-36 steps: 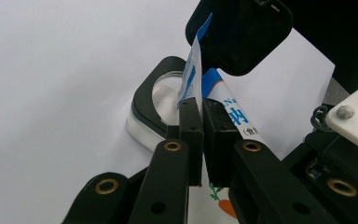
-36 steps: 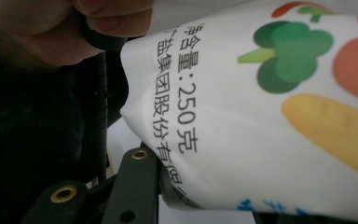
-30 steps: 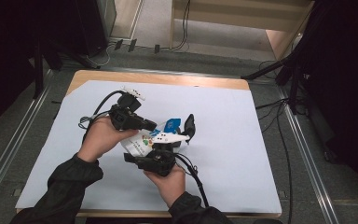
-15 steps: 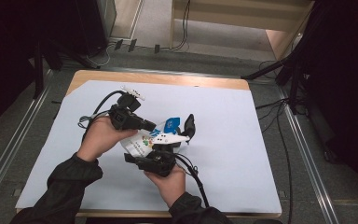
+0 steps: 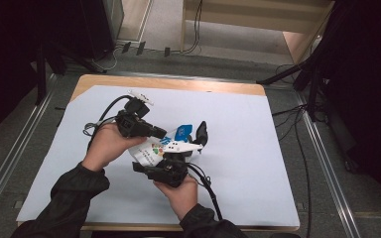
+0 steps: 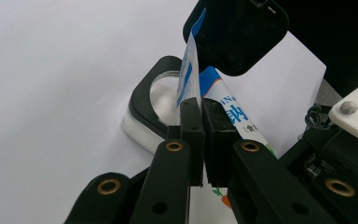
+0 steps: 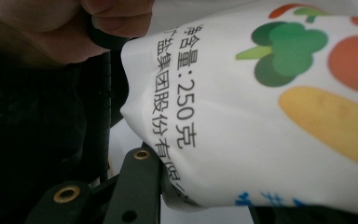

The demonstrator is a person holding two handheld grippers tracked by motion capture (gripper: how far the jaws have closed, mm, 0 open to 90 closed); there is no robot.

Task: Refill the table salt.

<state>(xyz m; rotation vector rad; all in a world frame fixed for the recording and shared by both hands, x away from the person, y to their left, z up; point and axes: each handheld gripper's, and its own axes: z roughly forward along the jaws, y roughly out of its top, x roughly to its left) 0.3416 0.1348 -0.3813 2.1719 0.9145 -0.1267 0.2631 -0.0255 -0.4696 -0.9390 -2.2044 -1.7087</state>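
Right gripper (image 5: 191, 148): nearest the person, in the right hand; jaws clamped round the body of the pouch (image 5: 156, 148), which bulges between them in the right gripper view.
Left gripper (image 5: 161, 133): in the left hand, beside the right; jaws pinched tight on the pouch's flat top edge, blue print rising just above the pads (image 6: 192, 122) in the left gripper view.
Pouch, location: held above the middle of the table's white sheet (image 5: 258, 163), between both grippers, resting on nothing visible.
Pouch, material: glossy white film, soft and creased; printed with black lettering, a blue panel and coloured vegetable motifs (image 7: 279, 56). Body plump, top seam thin and flat.
Black-rimmed dish (image 6: 161, 100): rounded-square shape with a pale inside, lying on the sheet beyond the left jaws.
Table (image 5: 178, 83): pale wood edge showing past the matte sheet at the far side.
Step in hand, judged: likely opening the pouch at its top edge.
Handling advice: keep the right grip firm but low on the body so contents are not squeezed up; pull the seam steadily, away from the right jaws; slick film may slip.
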